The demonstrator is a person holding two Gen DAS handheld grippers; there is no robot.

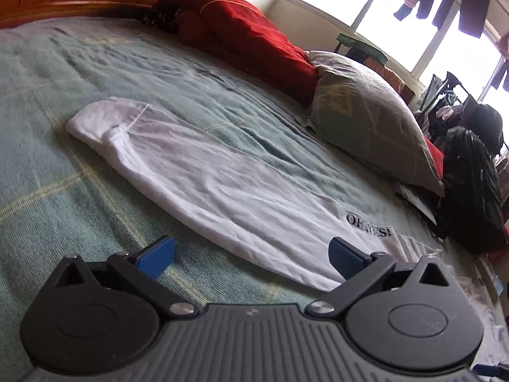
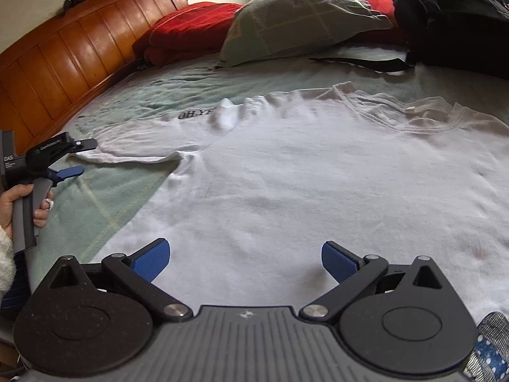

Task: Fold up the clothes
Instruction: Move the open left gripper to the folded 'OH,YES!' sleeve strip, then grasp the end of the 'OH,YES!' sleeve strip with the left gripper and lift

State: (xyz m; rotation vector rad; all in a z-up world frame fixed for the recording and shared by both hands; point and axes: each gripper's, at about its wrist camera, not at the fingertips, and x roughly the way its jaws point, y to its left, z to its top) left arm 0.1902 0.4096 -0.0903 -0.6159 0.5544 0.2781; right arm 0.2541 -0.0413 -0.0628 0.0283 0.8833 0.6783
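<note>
A white T-shirt (image 2: pixel 286 172) lies spread flat on the green blanket (image 2: pixel 105 203), its collar (image 2: pixel 397 117) at the far right and black lettering near one sleeve. In the left wrist view the same T-shirt (image 1: pixel 210 175) stretches away with "OH, YES!" (image 1: pixel 369 226) printed near the close end. My left gripper (image 1: pixel 251 256) hovers open over the shirt's near edge, nothing between its blue pads. My right gripper (image 2: pixel 245 259) stands open low over the shirt's body. The left gripper (image 2: pixel 74 159) also shows at the left edge, held by a hand (image 2: pixel 19 203), just off the sleeve tip.
A grey-green pillow (image 2: pixel 299 16) and a red quilt (image 2: pixel 187 28) lie at the bed's far side by the wooden headboard (image 2: pixel 63 63). A black backpack (image 2: pixel 455 16) sits at the far right, its strap (image 2: pixel 359 62) on the blanket. Patterned fabric (image 2: pixel 490 347) shows at the bottom right.
</note>
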